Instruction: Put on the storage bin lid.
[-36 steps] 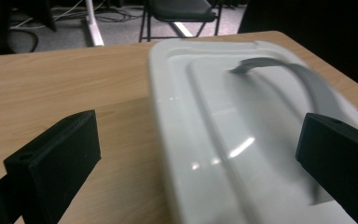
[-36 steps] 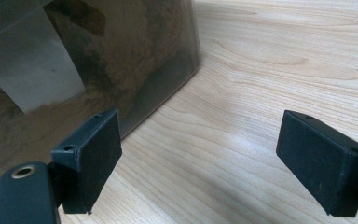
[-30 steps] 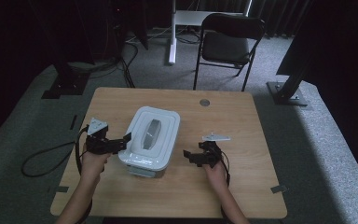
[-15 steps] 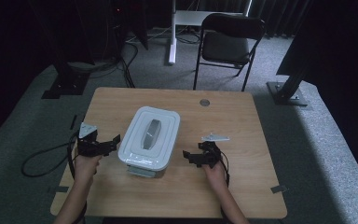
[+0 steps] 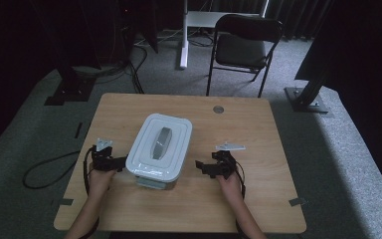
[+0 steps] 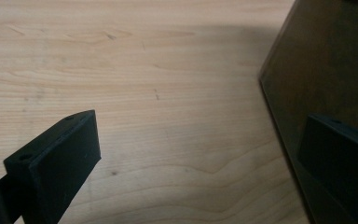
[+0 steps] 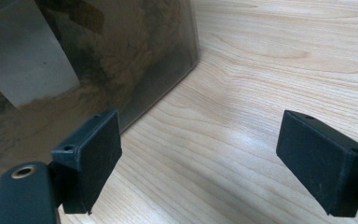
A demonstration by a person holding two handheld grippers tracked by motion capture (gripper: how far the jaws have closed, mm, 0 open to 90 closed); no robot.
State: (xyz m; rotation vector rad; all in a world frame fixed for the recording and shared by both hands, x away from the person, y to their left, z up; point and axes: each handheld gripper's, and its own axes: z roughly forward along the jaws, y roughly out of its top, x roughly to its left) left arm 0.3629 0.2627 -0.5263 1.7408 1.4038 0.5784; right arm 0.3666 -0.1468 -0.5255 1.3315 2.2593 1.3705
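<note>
1. While the lidded storage box (image 5: 159,149) sits on the wooden surface (image 5: 258,199) between our two hands, its long axis runs away from us, leaning slightly right.
2. Our left tongs (image 5: 113,163) stand wide open at the box's near-left wall, almost touching it, with nothing gripped.
3. Our right tongs (image 5: 205,167) also gape empty, a little apart from the near-right wall; the clear side (image 7: 98,60) fills their left.
4. We judge the left nearer, so the right must close in leftward.
5. Bare surface lies around both hands; the box's near end stands back from the front edge.
</note>
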